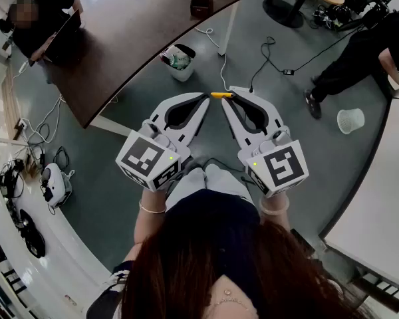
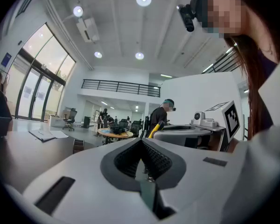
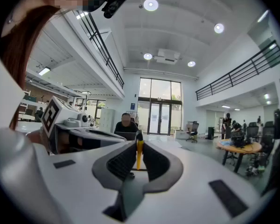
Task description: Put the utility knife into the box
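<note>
Yellow utility knife (image 3: 139,154) is pinched in the right gripper (image 1: 231,98), and the left gripper (image 1: 204,99) is closed on nothing. Probably light, stiff, slick plastic, so I'd grab mid-handle.

Pretty big open office space. Grey floor (image 1: 93,178), a dark curved table (image 1: 139,32) with a white bin (image 1: 179,62) by its edge, and cables (image 1: 222,65) trailing around. Tall glass doors (image 3: 159,112) at the far end, round ceiling lights (image 3: 150,4), and a railed balcony (image 2: 120,87) up along the white walls (image 2: 196,97).
</note>
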A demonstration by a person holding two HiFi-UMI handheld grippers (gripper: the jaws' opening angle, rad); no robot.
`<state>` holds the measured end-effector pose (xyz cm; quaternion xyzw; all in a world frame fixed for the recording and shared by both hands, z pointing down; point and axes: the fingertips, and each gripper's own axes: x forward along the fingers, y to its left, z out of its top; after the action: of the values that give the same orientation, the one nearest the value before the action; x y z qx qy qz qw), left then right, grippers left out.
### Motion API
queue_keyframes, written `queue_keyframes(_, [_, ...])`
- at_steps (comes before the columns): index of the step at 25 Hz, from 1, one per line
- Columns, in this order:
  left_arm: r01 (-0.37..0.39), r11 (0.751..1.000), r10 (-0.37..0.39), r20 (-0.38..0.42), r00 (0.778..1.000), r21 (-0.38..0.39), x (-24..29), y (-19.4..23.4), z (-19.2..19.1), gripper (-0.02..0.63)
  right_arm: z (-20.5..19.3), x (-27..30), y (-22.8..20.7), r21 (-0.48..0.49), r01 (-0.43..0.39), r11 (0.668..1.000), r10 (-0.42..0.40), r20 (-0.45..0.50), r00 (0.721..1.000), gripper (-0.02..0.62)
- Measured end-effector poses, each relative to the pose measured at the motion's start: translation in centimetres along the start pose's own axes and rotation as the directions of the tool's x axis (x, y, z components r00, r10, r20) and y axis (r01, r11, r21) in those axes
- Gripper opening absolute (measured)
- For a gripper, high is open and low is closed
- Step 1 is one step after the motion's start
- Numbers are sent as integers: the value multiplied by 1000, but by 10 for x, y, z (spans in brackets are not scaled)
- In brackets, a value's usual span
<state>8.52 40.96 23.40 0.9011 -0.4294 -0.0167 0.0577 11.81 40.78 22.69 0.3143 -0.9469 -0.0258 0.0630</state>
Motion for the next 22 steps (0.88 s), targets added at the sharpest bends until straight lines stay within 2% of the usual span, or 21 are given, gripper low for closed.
queue_keyframes(14, [1, 1000, -1, -8, 1000, -8, 13, 11, -3, -11, -2, 9, -13, 9, -2, 1000, 2, 3, 1000, 54])
queue_keyframes(22, [-19, 1000, 19, -8, 1000, -12, 41, 20, -5, -12, -8, 17, -41, 4, -25, 1000, 25, 7, 1000, 54])
